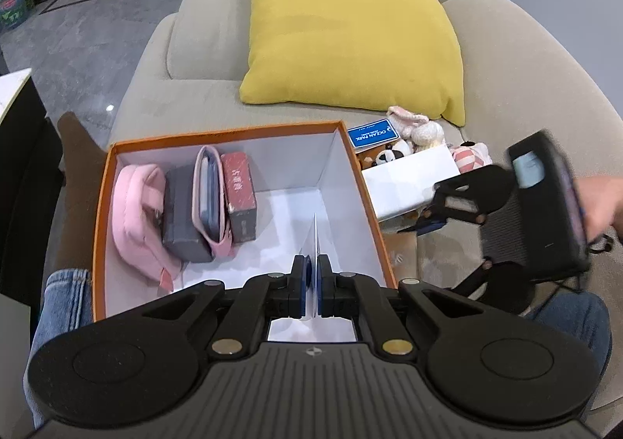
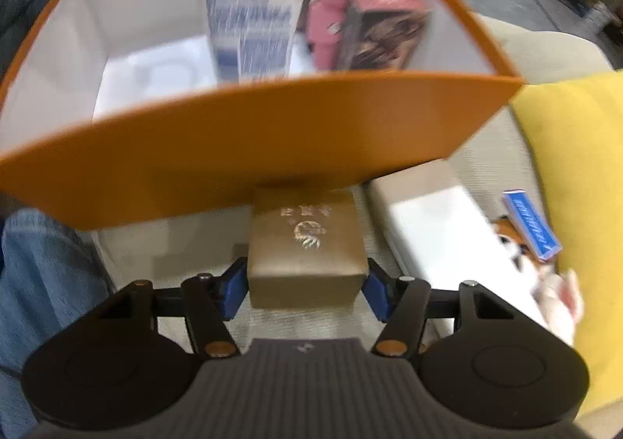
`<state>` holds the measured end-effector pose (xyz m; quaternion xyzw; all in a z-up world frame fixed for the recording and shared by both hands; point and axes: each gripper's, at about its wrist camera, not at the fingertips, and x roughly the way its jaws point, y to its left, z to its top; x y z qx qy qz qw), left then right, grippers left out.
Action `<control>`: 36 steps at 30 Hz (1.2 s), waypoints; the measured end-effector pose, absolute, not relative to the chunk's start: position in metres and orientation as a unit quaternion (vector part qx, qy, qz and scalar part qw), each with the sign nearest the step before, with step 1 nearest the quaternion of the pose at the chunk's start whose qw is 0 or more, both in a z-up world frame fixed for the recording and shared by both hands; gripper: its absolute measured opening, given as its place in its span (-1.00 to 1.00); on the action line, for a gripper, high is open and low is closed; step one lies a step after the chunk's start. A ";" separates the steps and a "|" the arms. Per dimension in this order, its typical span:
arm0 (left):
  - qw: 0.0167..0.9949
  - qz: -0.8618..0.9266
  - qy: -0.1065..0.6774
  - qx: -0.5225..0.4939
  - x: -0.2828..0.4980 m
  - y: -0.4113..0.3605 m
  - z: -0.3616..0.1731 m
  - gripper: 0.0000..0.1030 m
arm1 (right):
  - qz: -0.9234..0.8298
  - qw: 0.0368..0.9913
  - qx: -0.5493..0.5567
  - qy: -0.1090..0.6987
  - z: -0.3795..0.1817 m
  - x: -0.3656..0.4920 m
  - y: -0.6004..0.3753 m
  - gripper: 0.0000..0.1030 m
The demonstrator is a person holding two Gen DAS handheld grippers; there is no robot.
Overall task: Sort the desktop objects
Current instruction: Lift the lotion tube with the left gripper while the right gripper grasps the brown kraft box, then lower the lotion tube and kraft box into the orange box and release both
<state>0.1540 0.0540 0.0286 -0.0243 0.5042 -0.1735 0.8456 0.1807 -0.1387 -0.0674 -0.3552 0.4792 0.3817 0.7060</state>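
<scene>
Left gripper (image 1: 311, 283), jaws nearly closed on a thin white card (image 1: 314, 244) held edge-on over the orange box (image 1: 233, 129); right gripper (image 2: 305, 289), jaws spread around a small brown box (image 2: 307, 244) just outside the orange box wall.

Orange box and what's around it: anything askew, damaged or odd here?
Nothing looks damaged. Inside the orange box, the pink pouch slumps against the left wall. The right-wrist view is motion-blurred, so detail there is unclear.

orange box (image 1: 99, 205), yellow pillow (image 1: 350, 22), pink pouch (image 1: 134, 213).
</scene>
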 end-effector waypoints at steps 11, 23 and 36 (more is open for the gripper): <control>0.858 -0.184 0.479 -0.029 0.181 0.054 0.028 -0.91 | 0.351 0.742 -0.379 0.428 0.033 0.181 -0.137 0.17; 0.864 -0.159 0.477 -0.027 0.215 0.067 0.008 -0.93 | 0.398 0.731 -0.387 0.397 0.055 0.206 -0.077 0.17; 0.869 -0.160 0.465 -0.050 0.218 0.079 0.004 -0.98 | 0.398 0.668 -0.435 0.454 -0.008 0.249 -0.055 0.16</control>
